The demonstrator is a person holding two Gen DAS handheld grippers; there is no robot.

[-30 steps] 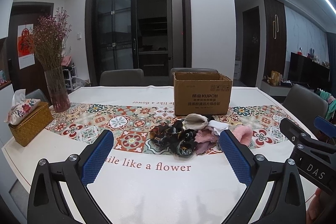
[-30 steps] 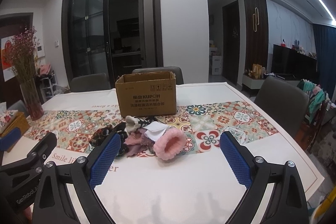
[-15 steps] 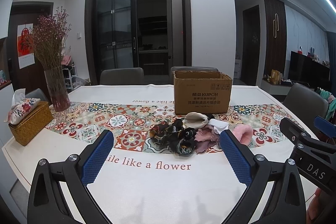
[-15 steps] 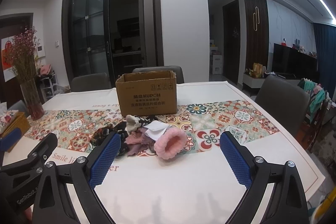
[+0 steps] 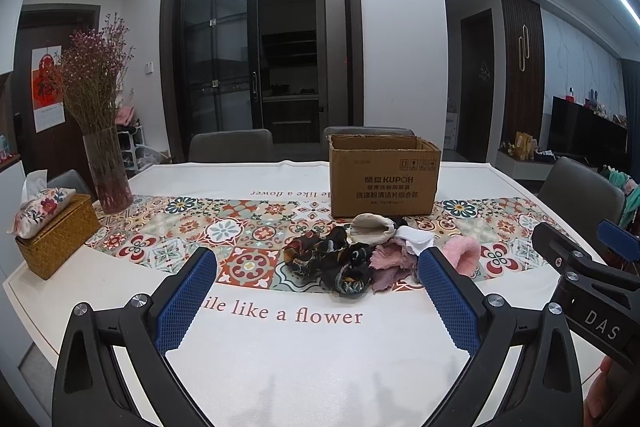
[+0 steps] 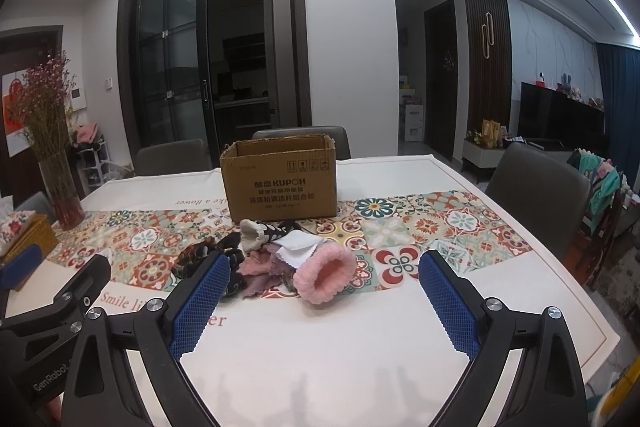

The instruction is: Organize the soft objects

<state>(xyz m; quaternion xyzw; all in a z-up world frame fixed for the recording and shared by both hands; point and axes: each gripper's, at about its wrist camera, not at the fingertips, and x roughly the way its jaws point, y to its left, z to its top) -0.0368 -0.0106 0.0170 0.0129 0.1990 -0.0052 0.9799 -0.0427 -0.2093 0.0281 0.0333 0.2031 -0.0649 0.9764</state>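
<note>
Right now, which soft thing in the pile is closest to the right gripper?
The fluffy pink cuff. It lies at the pile's near right edge, open end facing the right gripper; the dark, cream and white pieces sit farther back or left.

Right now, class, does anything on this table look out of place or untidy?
Yes. A jumbled heap of soft items lies loose on the patterned runner, right in front of the open cardboard box rather than inside it. A fluffy pink piece has rolled to the heap's near edge. Nothing looks spilled or damaged.
</note>
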